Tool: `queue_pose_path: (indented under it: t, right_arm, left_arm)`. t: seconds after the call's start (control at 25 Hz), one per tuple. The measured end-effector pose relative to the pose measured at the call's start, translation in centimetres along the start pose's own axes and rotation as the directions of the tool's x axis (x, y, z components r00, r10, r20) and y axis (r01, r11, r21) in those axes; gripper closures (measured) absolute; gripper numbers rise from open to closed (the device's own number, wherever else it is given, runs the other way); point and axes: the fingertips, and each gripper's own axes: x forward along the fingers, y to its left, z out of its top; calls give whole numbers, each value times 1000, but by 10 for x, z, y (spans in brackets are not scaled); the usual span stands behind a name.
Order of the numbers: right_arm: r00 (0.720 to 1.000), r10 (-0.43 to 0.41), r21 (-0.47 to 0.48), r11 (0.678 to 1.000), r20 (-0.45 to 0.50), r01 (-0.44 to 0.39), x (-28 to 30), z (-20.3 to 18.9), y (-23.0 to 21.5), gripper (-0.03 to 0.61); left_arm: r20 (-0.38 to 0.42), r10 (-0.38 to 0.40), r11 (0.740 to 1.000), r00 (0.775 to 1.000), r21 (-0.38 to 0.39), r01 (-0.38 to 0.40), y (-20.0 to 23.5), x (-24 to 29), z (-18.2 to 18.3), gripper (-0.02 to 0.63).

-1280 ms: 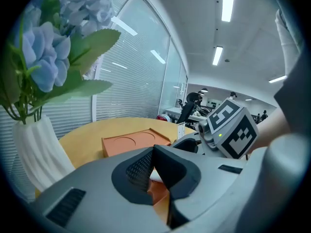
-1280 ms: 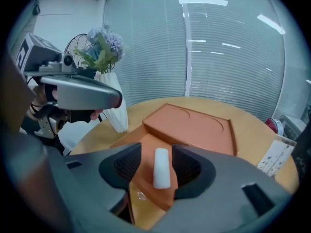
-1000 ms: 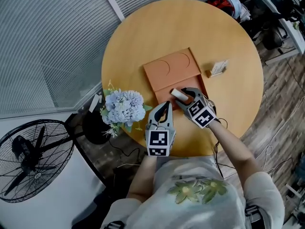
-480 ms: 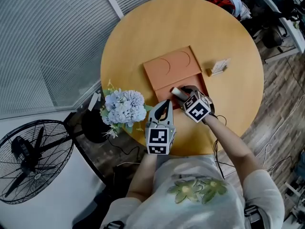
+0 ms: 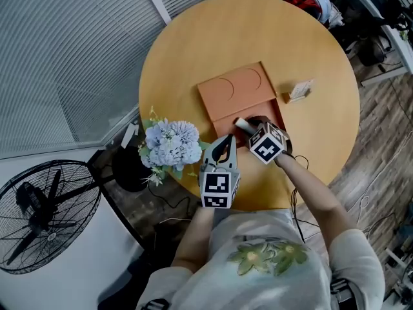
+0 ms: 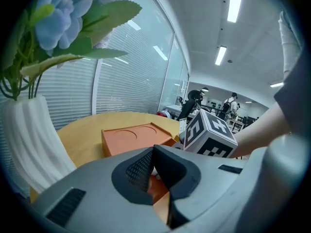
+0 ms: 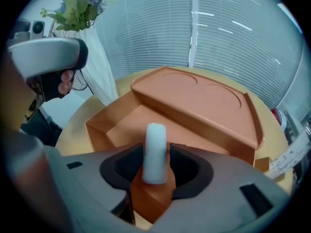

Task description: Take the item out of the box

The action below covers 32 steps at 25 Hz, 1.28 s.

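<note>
An orange box (image 5: 221, 124) lies open on the round wooden table (image 5: 193, 50), its lid (image 5: 235, 92) folded back. A white, rounded item (image 5: 242, 123) sits at the tray's near edge. My right gripper (image 5: 250, 130) reaches over that edge. In the right gripper view the white item (image 7: 155, 152) stands between the pads of the right gripper (image 7: 155, 173). The jaws are closing around it, and the pads stand close to its sides. My left gripper (image 5: 222, 148) hovers just short of the box, shut and empty. In the left gripper view its pads (image 6: 146, 166) meet.
A white vase of blue flowers (image 5: 171, 144) stands at the table's near left edge, close to my left gripper. A small card stand (image 5: 299, 90) sits right of the box. A floor fan (image 5: 45, 208) is below the table at the left.
My right gripper has pushed a little forward toward the box, with the white item staying between its jaws. The left gripper has hardly moved.
</note>
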Motion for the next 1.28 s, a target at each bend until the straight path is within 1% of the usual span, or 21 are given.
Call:
queue_pose_path:
  t: [0.28,0.36,0.88,1.28]
  right_arm:
    - [1000,0,-11,1000,-16,0,1,-2,0,410]
    - [1000,3,-15,1000,-19,-3,2,-2,0,430]
    - [1000,6,-11,1000,-21,-6,0,-1,0,430]
    - [1000,-2,-11,1000,-6,1,-6,3,0,436]
  left_arm:
    - [-6,-4,1000,1000,0,4,-2,1,-2,614]
    - [-2,-3,1000,1000,2,3,-2,1,-3,614]
    - [-16,9,1000,1000,-3,-9,3,-1,-6,614]
    - [-12,12,1000,1000,-3,-12,3,-4,-5,614]
